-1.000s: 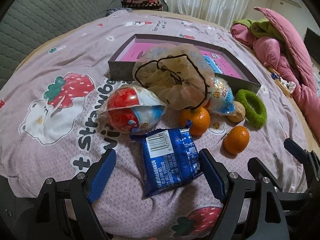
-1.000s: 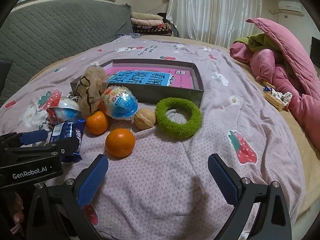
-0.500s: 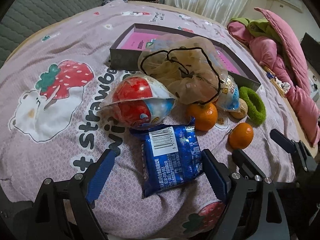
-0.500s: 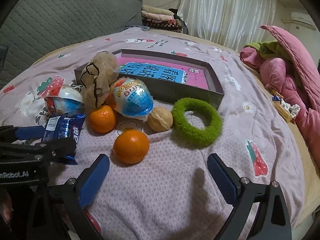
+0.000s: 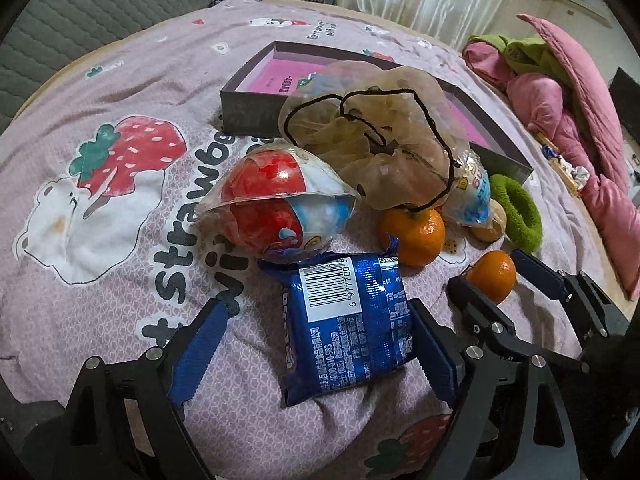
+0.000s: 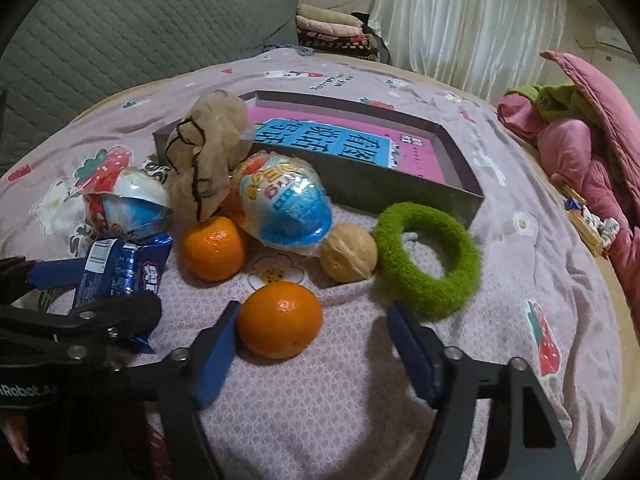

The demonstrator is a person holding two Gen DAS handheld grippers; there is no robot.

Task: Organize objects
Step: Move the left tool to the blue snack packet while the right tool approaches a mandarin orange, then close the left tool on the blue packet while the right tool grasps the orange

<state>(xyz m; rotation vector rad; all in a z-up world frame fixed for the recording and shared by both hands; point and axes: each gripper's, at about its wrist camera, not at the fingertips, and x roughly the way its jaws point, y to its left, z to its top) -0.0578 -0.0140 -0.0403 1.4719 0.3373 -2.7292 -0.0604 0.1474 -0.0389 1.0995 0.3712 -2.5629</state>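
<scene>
Landmark: grey box, shallow and open-topped, pink and blue printed sheet on its floor, set on the strawberry bedspread. All loose items lie on the near side of the box, none inside it; judged to be the place they are to be sorted into.

1. Orange, nearest of two, well in front of the box. Right gripper straddles it, jaws just closing from wide; left pad touching or nearly touching the fruit, right pad clear of it, so not yet clamped. Round, no long axis; dimple faces up.
2. Blue snack packet, in front of the box's left end, lying flat, barcode up. Long axis runs toward the box, crimped end pointing at it. Left gripper straddles it lengthwise, jaws apart; right pad is at the packet's edge, left pad stands clear.
3. Second orange, walnut, green fuzzy ring: in a row just before the box's front wall.
4. Two foil eggs, blue and red, and a beige mesh pouch heaped against the front wall.
</scene>
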